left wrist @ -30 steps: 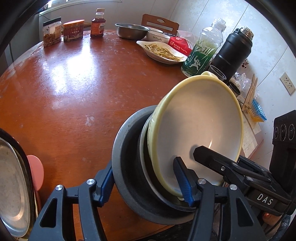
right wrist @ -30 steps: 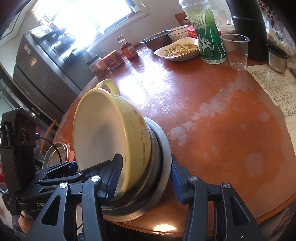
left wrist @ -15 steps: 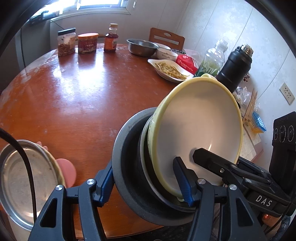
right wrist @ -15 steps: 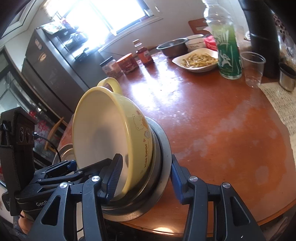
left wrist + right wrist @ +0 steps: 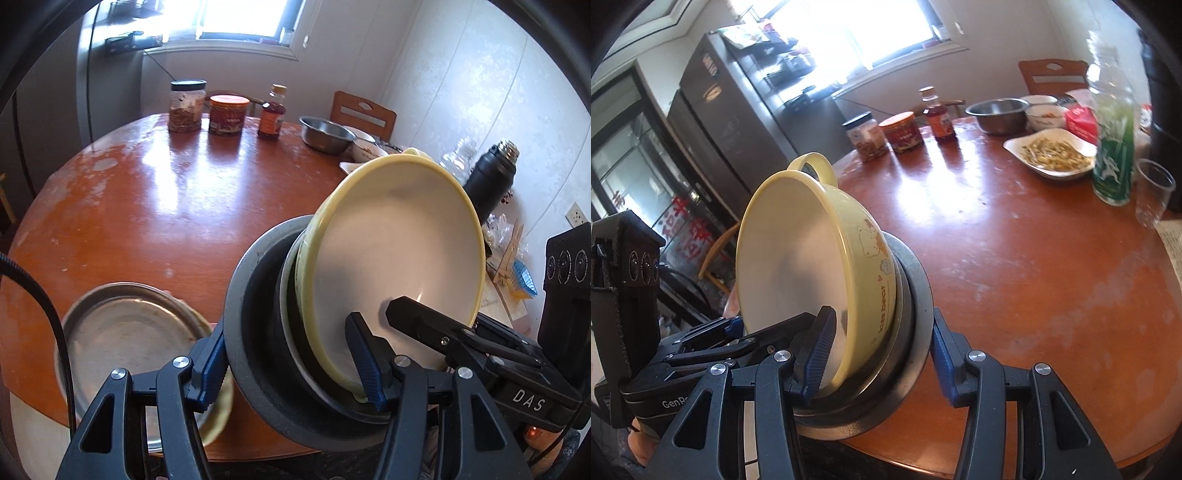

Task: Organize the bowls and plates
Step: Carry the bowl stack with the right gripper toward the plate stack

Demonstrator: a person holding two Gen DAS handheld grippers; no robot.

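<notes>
Since the earlier frame the nested stack (image 5: 280,332) has risen off the round table (image 5: 147,206), tilted. Left gripper (image 5: 291,369) and right gripper (image 5: 875,354), each part-open, clamp its near rim from opposite sides. It holds one yellow bowl (image 5: 812,258) and one dark pan (image 5: 251,295). One steel plate (image 5: 129,332) lies left.
</notes>
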